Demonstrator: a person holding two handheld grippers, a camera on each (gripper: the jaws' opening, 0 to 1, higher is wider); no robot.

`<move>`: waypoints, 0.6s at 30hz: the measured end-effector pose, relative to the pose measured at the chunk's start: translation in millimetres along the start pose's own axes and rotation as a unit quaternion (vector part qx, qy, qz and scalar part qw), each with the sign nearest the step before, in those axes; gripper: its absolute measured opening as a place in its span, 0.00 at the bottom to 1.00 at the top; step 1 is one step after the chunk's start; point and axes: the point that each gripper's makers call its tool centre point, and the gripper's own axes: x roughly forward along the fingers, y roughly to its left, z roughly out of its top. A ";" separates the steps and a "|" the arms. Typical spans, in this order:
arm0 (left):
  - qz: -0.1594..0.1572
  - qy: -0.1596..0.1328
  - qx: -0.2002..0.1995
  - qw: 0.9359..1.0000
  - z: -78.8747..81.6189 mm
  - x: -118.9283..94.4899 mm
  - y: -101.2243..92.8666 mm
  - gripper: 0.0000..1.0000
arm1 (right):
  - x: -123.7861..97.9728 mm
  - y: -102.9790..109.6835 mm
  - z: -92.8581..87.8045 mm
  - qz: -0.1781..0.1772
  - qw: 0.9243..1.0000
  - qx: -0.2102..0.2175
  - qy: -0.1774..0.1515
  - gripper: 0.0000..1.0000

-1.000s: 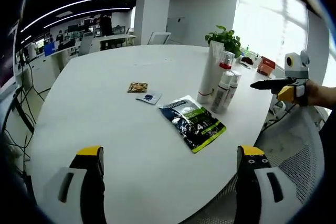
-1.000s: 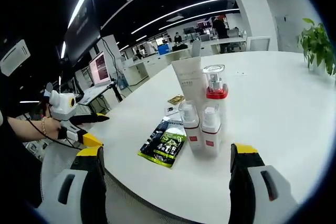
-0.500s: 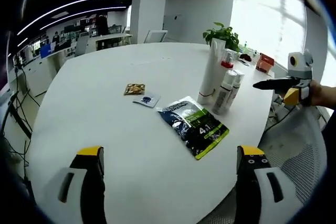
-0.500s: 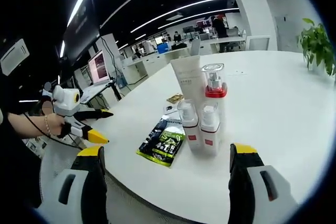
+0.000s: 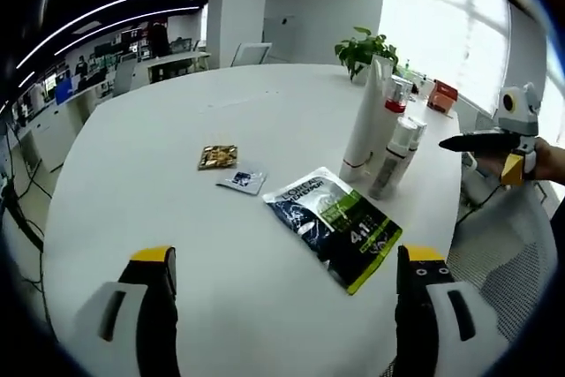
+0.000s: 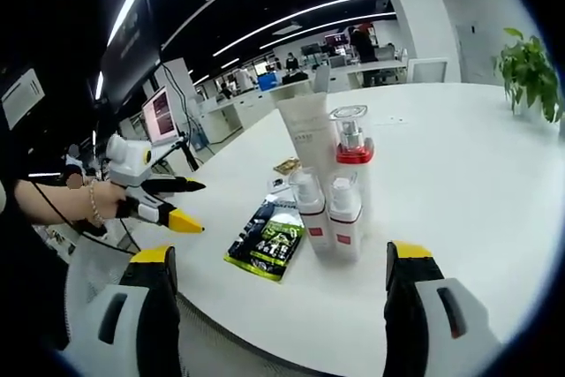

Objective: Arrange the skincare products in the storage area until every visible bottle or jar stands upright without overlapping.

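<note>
Yellow-tipped and spread wide, my left gripper [image 5: 281,306] holds nothing and hovers over the near edge of the round white table [image 5: 132,165]. My right gripper [image 6: 275,302] is just as wide and just as empty, facing the bottles from the other side, with the left one [image 6: 168,205] in my hand off to its left.

Outward from the left claw: the dark green and blue foil pouch [image 5: 334,227] lies flat closest to me, then a small white-and-blue sachet [image 5: 241,182] and a small gold sachet [image 5: 216,156] beyond it, near each other but apart.

In the right gripper view the cluster is right ahead — a tall white squeeze tube [image 6: 306,143] standing on its cap, a clear-capped pump bottle with a red collar [image 6: 351,143], and two short white pump bottles with red bands [image 6: 309,209] [image 6: 344,214] in front. All four look upright and packed tight; whether they touch I cannot tell.

My read: the bottles already stand, so the risk is knocking them. If I spread them, I would come in low with the right claw, square to one short bottle, pinch its body below the pump, and slide it clear — slowly, since the tall tube looks top-heavy.
</note>
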 end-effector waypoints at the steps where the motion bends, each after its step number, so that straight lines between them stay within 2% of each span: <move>1: -0.002 0.004 0.003 1.000 0.6 4.6 1.6 0.98 | 0.0 -1.0 0.1 -0.002 1.000 0.002 0.000 0.98; 11: -0.013 0.028 0.015 0.999 7.7 40.8 17.5 0.96 | 0.6 -10.1 -1.3 -0.019 1.000 0.012 0.002 0.97; 18: -0.016 0.044 0.032 0.998 17.9 56.5 27.3 0.94 | -0.3 -11.9 -1.8 -0.028 0.999 0.017 0.002 0.97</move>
